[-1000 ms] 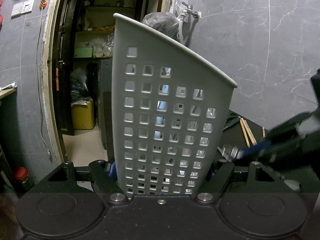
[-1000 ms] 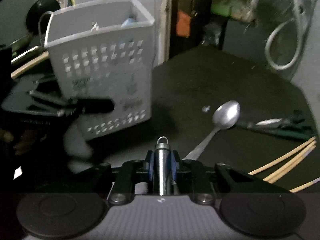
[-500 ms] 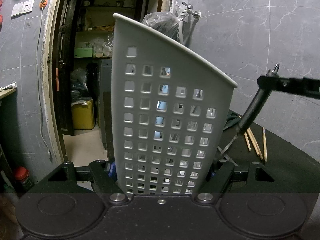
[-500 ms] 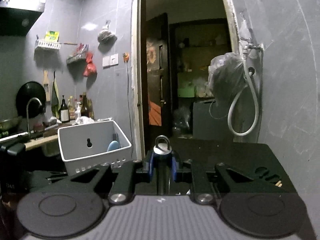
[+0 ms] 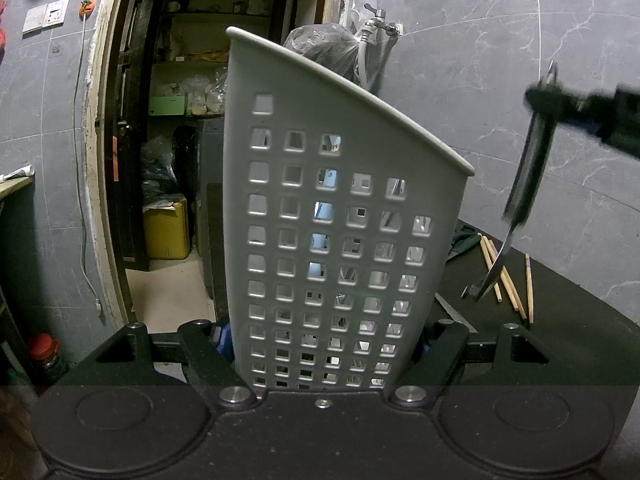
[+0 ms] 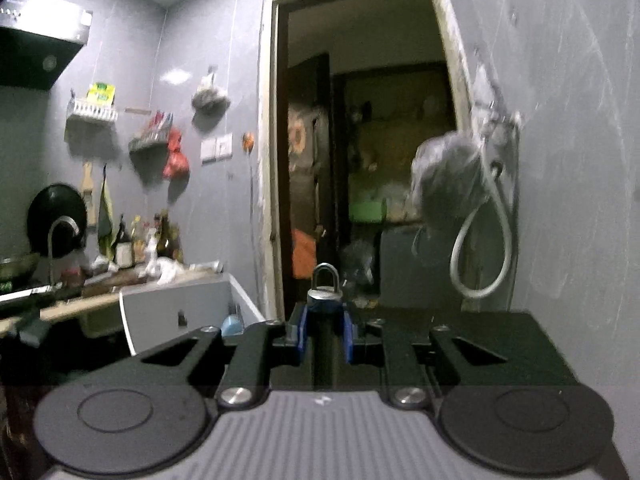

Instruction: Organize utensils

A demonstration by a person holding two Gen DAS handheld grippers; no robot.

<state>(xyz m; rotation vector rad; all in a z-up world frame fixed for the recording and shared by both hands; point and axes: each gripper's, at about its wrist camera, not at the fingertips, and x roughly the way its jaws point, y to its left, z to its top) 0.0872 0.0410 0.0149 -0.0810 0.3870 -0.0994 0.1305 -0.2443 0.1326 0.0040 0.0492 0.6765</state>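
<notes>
Left wrist view: left tool (image 5: 328, 344) clamped the perforated basket (image 5: 340, 220) at centre frame; right tool (image 5: 552, 100) gripped a spoon (image 5: 520, 200) dangling upper right. Risk: the spoon could catch the basket rim.

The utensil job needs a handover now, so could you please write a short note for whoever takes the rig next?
Left gripper: shut on the white perforated holder, held upright.
Right gripper: shut on a metal utensil by its ringed handle, hanging in the air right of the holder.
Done: something blue already sits in the holder.
Left: drop this utensil in; chopsticks remain on the black table.
</notes>
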